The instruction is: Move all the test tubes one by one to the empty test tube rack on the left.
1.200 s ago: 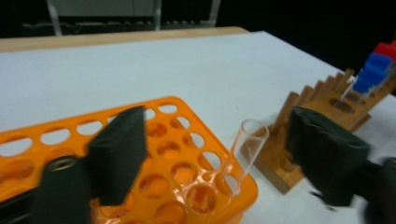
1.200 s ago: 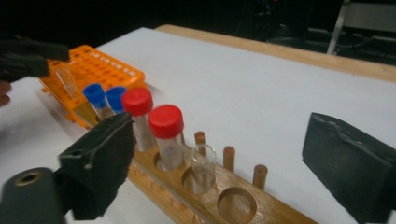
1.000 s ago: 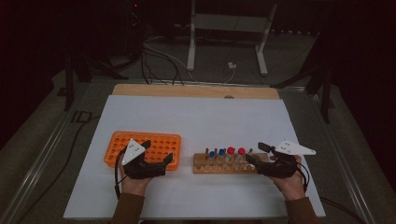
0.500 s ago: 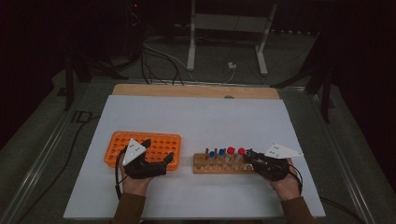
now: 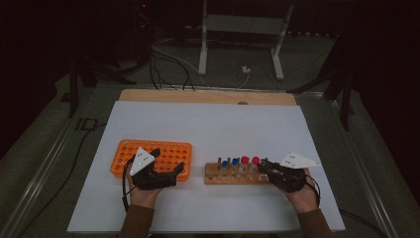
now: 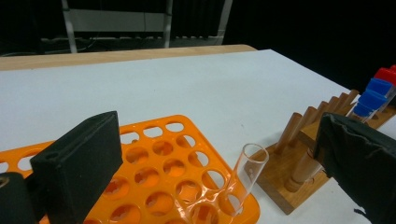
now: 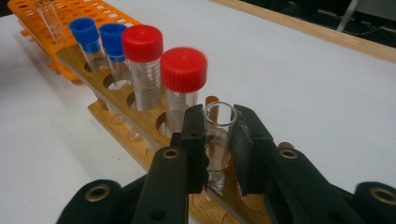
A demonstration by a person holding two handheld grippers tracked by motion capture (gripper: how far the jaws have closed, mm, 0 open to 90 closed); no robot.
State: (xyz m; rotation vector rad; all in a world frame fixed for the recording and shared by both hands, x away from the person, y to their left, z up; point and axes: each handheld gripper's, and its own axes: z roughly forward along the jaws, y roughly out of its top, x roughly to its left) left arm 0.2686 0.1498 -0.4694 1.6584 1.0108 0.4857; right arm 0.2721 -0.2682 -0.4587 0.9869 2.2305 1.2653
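A wooden rack (image 5: 233, 177) holds two blue-capped tubes (image 7: 85, 29) and two red-capped tubes (image 7: 183, 70) in a row. At its right end stands an uncapped clear tube (image 7: 219, 114), and my right gripper (image 7: 218, 140) is shut on it, pads pressing both sides just below the rim. That gripper (image 5: 263, 164) sits at the rack's right end in the high view. My left gripper (image 5: 168, 159) is open over the near right corner of the orange rack (image 5: 124, 158). Another uncapped clear tube (image 6: 247, 175) leans in a corner hole of the orange rack (image 6: 159, 154), between the wide jaws.
The wooden rack (image 6: 280, 186) lies just right of the orange rack, with several bare pegs at its left end. Both racks sit on a white sheet (image 5: 213, 129) over a wooden table. A metal stand and cables lie on the floor beyond the far edge.
My right gripper has shifted a little left at the wooden rack's right end and its jaws have drawn together on the clear tube. The left hand has not moved.
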